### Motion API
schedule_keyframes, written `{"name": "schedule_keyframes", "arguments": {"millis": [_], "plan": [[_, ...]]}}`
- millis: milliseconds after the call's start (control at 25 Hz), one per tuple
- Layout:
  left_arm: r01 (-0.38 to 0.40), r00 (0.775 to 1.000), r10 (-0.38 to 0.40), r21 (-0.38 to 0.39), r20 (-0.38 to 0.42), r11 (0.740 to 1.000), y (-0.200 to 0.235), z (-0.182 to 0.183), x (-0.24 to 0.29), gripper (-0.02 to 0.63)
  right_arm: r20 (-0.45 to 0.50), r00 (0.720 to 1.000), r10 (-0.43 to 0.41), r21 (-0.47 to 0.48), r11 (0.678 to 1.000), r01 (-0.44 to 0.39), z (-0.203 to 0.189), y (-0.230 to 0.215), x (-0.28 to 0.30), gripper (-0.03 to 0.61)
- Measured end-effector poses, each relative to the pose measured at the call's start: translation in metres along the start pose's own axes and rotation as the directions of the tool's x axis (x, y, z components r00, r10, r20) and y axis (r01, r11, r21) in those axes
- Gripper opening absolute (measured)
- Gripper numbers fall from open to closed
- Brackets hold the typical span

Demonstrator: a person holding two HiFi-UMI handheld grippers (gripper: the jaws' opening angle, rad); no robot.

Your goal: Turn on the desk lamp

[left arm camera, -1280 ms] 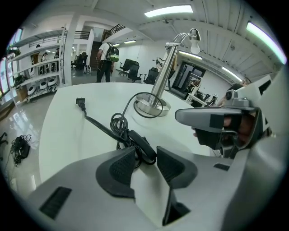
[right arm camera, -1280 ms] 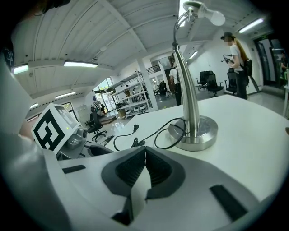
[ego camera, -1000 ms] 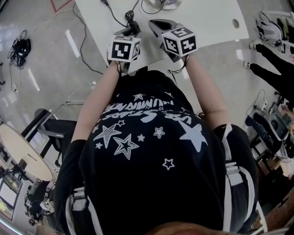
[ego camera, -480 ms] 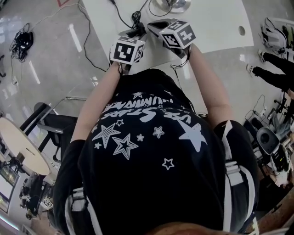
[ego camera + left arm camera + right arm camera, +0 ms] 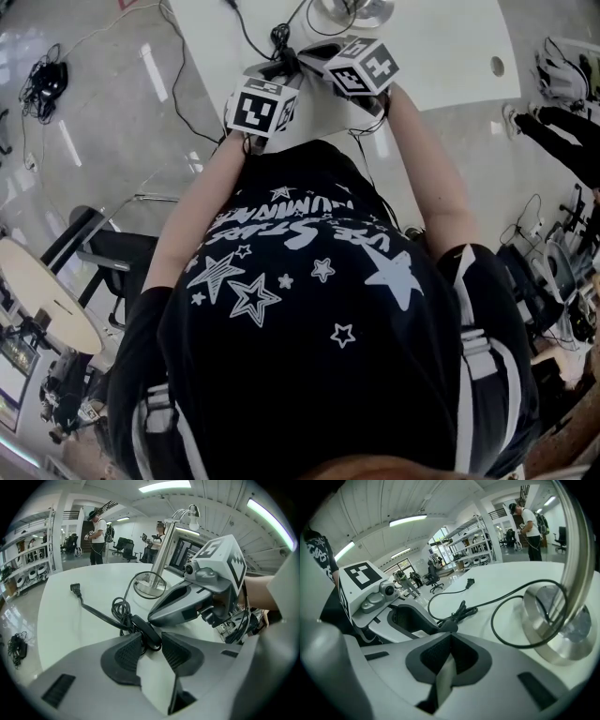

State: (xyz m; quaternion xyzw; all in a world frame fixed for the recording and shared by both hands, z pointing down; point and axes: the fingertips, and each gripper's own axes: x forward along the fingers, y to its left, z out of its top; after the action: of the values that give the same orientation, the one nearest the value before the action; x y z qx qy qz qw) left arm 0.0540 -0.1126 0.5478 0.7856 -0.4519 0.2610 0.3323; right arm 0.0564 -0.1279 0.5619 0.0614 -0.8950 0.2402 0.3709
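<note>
A chrome desk lamp stands on the white table (image 5: 441,37), its round base (image 5: 149,585) (image 5: 555,620) just beyond both grippers and its head (image 5: 193,520) high up. Its black cord runs in a coil (image 5: 121,609) to an inline switch (image 5: 146,629) (image 5: 446,626). My left gripper (image 5: 151,644) (image 5: 281,67) has the switch's near end pinched between its pads. The right gripper (image 5: 449,641) (image 5: 309,52) is shut and empty, with its tip right at the switch from the other side. I cannot tell if it touches. The lamp does not look lit.
The cord's loose plug (image 5: 75,588) lies on the table to the left. A cable hole (image 5: 497,66) is at the table's right. On the floor stand a chair (image 5: 112,258) and a round table (image 5: 47,309). People (image 5: 99,531) stand far behind.
The right gripper has edged forward and leftward, closer to the left gripper and the switch. The left gripper has hardly moved.
</note>
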Motion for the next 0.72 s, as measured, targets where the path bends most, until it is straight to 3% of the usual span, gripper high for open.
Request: {"name": "schedule_keyframes", "arguments": {"millis": [720], "plan": [[0.025, 1.000, -0.024, 0.004, -0.012, 1.000, -0.002, 0.001, 0.000, 0.150, -0.048, 0.999, -0.017, -0.028, 0.999, 0.016, 0.006, -0.006, 0.005, 0.005]]}}
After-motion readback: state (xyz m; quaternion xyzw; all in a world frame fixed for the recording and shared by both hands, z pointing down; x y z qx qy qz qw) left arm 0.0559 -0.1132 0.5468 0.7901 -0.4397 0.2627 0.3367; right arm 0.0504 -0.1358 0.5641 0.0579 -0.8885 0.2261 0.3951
